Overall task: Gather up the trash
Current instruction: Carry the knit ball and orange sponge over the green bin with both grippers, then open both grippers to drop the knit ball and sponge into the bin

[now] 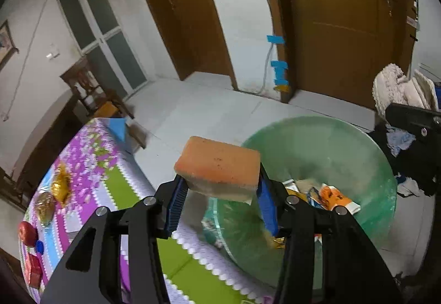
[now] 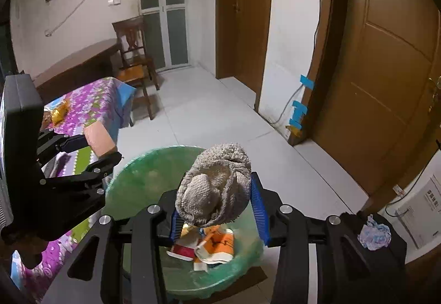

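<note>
Left gripper clamped on orange sponge, above the near rim of the green-lined trash bin, beside the table. Right gripper clenched on a balled grey cloth, directly over the bin; wrappers lie inside.

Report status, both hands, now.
Left gripper shut on sponge. Right gripper shut on rag. Both over bin. Nothing blocking.

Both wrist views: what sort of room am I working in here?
Likely a lived-in home room: brown wooden doors, a wooden chair, a table with a floral cloth, and a green-lined trash bin on the tiled floor.
</note>
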Demonstrator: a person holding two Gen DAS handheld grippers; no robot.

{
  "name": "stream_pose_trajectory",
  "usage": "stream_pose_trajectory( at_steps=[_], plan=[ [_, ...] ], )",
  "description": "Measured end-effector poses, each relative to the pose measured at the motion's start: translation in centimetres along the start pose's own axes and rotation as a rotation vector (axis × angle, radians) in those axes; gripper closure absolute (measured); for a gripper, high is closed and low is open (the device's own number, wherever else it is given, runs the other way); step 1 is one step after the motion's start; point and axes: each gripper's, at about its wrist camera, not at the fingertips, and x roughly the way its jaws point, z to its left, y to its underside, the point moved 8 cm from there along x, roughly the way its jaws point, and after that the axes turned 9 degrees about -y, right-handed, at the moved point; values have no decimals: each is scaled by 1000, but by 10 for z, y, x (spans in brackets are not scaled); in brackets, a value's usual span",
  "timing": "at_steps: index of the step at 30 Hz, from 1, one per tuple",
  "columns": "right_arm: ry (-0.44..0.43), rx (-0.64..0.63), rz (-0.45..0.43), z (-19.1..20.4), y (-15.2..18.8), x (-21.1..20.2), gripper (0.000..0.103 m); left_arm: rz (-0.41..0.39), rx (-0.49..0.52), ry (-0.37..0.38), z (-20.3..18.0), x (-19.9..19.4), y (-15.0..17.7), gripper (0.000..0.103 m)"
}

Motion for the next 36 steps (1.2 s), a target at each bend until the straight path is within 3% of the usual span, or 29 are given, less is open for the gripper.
stream_pose_trajectory(
  at_steps=[4, 17, 36],
  plan=[
    [6, 0, 41, -8, 4, 9, 59, 25, 32, 66, -16, 7, 3, 57],
    [-18, 2, 133, -7, 13, 36, 59, 77, 78, 171, -42, 17, 16, 57],
    [-35, -58, 195, 3, 16, 62, 59, 103, 92, 193, -50, 27, 22, 57]
  ],
)
